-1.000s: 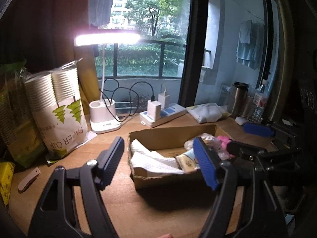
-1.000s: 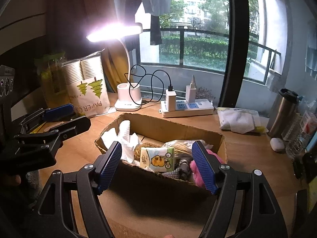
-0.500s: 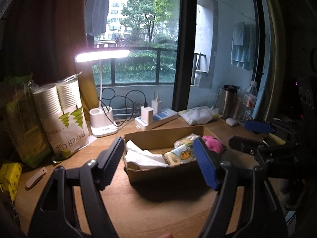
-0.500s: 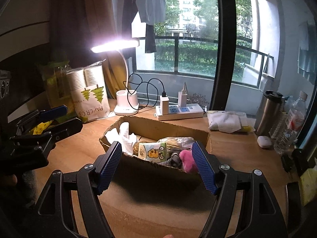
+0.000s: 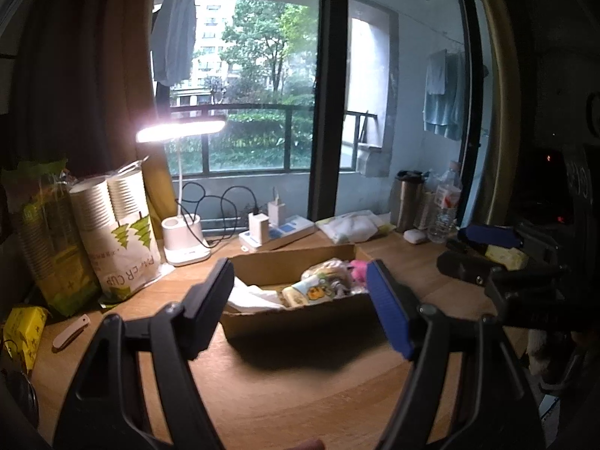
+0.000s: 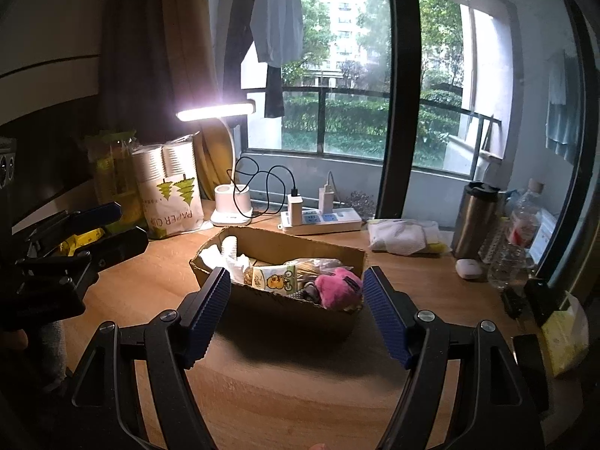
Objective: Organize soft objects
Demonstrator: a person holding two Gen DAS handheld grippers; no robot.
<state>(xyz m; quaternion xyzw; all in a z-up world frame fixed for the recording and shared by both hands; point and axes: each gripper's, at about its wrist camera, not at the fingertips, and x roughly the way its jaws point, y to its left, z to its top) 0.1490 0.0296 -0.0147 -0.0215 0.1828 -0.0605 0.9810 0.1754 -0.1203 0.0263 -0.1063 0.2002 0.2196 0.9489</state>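
Both claws stand apart and hold nothing. The left claw (image 5: 300, 300) and the right claw (image 6: 292, 307) hang above the bare wooden worktop (image 6: 300, 393), each aimed at the cardboard box (image 6: 285, 307) just beyond its fingertips. No pad touches the box.

The box lies open-topped on the worktop, roughly centred between both claws. Contents, left to right in the right wrist view: white cloths (image 6: 225, 255) at the left end; a tissue pack printed with a yellow cartoon figure (image 6: 273, 279) against the near wall; a clear plastic bag (image 6: 318, 262) behind it; a pink plush toy (image 6: 335, 288) at the right end. All soft objects seen in the box lie inside its walls.

Behind the box: a white power strip (image 6: 322, 221) with two chargers plugged in, a lit desk lamp (image 6: 230, 206), and a bag of paper cups (image 6: 172, 195) at far left. To the right lie a folded white cloth (image 6: 405, 236) and a steel tumbler (image 6: 476, 217).

Compared with one second ago, both claws have drawn back and risen: the box appears smaller and farther away in both views. The jaw gap is unchanged.
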